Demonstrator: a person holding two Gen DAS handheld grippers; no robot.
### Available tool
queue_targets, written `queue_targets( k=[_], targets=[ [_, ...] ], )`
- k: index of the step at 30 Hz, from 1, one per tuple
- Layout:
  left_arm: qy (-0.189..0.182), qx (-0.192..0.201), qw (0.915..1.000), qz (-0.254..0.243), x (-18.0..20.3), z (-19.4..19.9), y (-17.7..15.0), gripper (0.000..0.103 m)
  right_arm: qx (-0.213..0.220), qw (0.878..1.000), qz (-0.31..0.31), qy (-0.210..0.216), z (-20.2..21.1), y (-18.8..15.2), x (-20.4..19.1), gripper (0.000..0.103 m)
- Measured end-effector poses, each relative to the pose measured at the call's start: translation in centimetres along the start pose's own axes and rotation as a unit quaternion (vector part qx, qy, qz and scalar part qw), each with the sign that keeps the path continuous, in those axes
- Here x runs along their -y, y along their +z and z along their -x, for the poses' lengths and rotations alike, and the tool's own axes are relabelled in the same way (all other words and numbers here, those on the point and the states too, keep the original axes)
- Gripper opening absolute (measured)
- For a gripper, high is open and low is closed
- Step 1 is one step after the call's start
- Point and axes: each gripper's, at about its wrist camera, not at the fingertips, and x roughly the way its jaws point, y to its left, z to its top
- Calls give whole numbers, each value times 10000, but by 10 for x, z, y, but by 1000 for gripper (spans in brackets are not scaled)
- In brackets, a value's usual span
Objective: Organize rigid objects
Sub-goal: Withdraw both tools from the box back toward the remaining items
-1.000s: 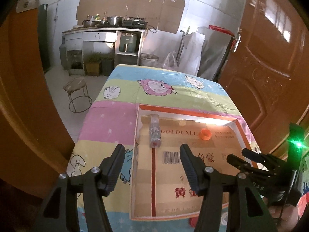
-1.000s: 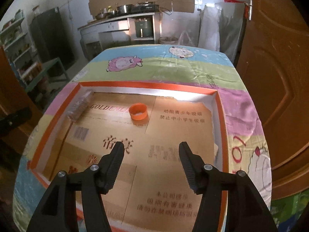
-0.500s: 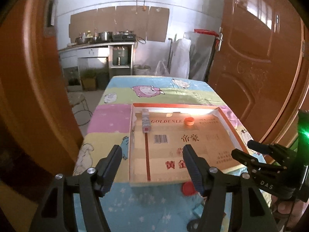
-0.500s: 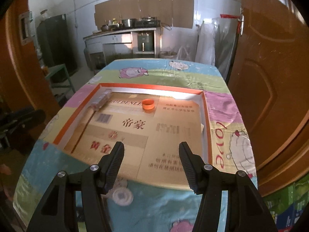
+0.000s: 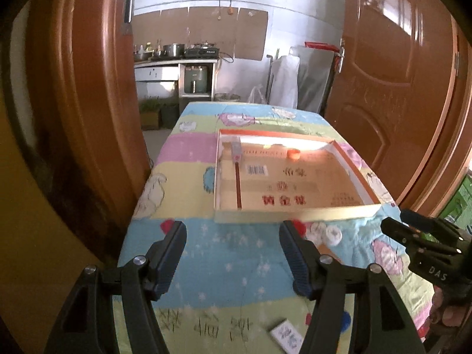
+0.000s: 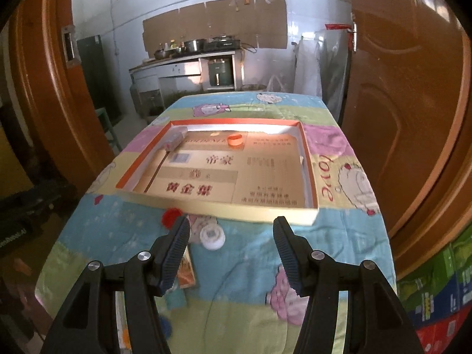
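Observation:
A shallow cardboard tray (image 5: 295,214) (image 6: 224,206) with an orange rim lies on the quilt-covered table. Inside it, an orange ring (image 5: 293,154) (image 6: 235,140) sits near the far wall and a small clear bottle (image 5: 237,150) (image 6: 174,139) lies in the far left corner. In front of the tray lie a red cap (image 6: 171,217), a white round disc (image 5: 332,235) (image 6: 211,237), a flat orange packet (image 6: 186,271) and a small white box (image 5: 286,333). My left gripper (image 5: 233,261) and right gripper (image 6: 230,255) are both open and empty, held above the table's near end.
The right gripper (image 5: 424,244) shows at the right of the left wrist view. Brown wooden doors stand on both sides of the table. A kitchen counter with pots (image 6: 188,59) is at the back wall. Colourful boxes (image 6: 436,301) sit on the floor to the right.
Both grippers have pulled back and up from over the tray to the table's near end. The loose items in front of the tray have come into view. Both stay open.

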Motion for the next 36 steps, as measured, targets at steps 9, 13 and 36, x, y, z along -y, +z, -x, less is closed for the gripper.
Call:
queue_targets(
  k=[9,13,36],
  targets=[
    [67,-32,10000,-30,2,14,-32,65,5,10000,29,-1,21,-28,-11,61],
    [33,-19,10000,-20,4,19,-43,65,-39,10000,-21,32,25,-36,-11,61],
    [-737,-527,9933,-711,48,29,-140,65,-308,9995,-74,14,25,-72,-9,61]
  ],
)
